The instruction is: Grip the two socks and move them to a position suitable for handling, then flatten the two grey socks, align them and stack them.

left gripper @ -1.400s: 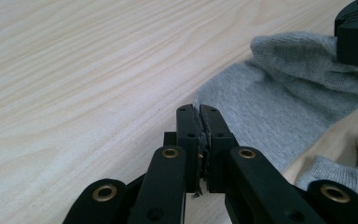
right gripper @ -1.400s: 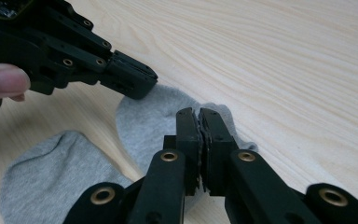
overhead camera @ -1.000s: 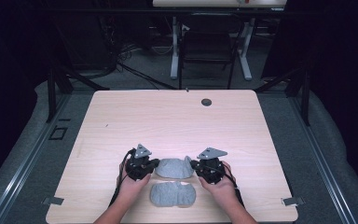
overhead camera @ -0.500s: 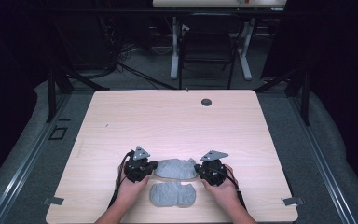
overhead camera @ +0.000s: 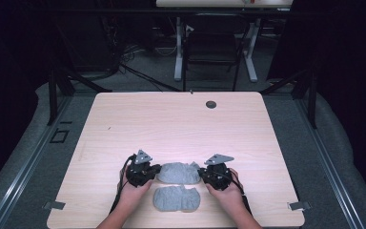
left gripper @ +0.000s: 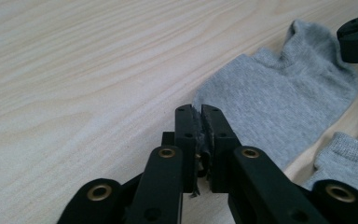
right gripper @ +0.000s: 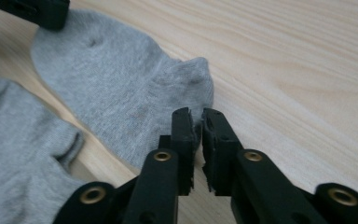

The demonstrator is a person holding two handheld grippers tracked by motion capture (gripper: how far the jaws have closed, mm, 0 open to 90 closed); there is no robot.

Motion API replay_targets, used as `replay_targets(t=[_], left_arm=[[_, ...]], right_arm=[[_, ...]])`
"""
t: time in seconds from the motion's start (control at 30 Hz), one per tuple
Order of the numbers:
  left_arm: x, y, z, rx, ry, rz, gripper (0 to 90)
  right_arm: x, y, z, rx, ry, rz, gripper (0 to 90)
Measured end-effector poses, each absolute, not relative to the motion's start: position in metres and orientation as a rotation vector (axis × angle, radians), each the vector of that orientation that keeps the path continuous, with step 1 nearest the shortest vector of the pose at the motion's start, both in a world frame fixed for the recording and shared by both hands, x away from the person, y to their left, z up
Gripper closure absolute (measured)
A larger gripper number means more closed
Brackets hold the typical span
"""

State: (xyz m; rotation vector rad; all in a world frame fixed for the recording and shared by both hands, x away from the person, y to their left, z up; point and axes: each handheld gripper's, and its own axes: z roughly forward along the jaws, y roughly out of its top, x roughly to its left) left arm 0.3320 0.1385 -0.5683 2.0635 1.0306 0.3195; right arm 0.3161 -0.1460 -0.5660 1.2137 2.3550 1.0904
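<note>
I look down on the pale wooden table (overhead camera: 181, 124), its near half at six o'clock carrying everything in play; a small dark round mark (overhead camera: 211, 104) sits toward one o'clock near the far edge. Two grey socks lie close together there; the farther sock (overhead camera: 178, 172) stretches flat between my two grippers, and the nearer sock (overhead camera: 176, 198) lies just below it, toward six o'clock, the two nearly touching. My left gripper (overhead camera: 144, 172) sits at the nine o'clock end of the farther sock, my left hand (overhead camera: 132, 193) behind it; my right gripper (overhead camera: 215, 174) sits at the three o'clock end, my right hand (overhead camera: 228, 194) behind it. In the left gripper view the jaws have just been opening and stand a narrow slit apart, released, with the sock's edge just past the tips and nothing clamped; in the right gripper view the jaws have likewise just been opening, a slightly wider gap between them, released, the sock's end just beside the tips at eleven o'clock.
</note>
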Motion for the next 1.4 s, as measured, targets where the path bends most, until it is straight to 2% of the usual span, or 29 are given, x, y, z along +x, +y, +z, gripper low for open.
replay_targets(t=[0.13, 0.33, 0.57, 0.77, 0.93, 1.03, 1.4], left_arm=[[0.333, 0.141, -0.566, 2.057, 1.031, 0.321, 80.9], [0.336, 0.142, -0.564, 2.019, 1.044, 0.311, 69.0], [0.340, 0.138, -0.562, 2.038, 1.037, 0.292, 66.1], [0.344, 0.133, -0.564, 2.070, 1.035, 0.275, 71.1], [0.346, 0.132, -0.568, 2.098, 1.039, 0.272, 79.6], [0.346, 0.134, -0.568, 2.106, 1.041, 0.265, 84.8], [0.345, 0.138, -0.570, 2.106, 1.054, 0.271, 88.5]], right_arm=[[0.317, -0.149, -0.561, 1.209, 2.344, 1.118, 74.7], [0.322, -0.151, -0.551, 1.215, 2.329, 1.136, 70.8], [0.331, -0.140, -0.550, 1.192, 2.353, 1.119, 65.4], [0.340, -0.130, -0.560, 1.214, 2.396, 1.066, 64.9], [0.342, -0.130, -0.564, 1.224, 2.415, 1.018, 79.9], [0.342, -0.131, -0.564, 1.214, 2.418, 1.023, 84.8], [0.340, -0.135, -0.566, 1.223, 2.411, 1.017, 86.6]])
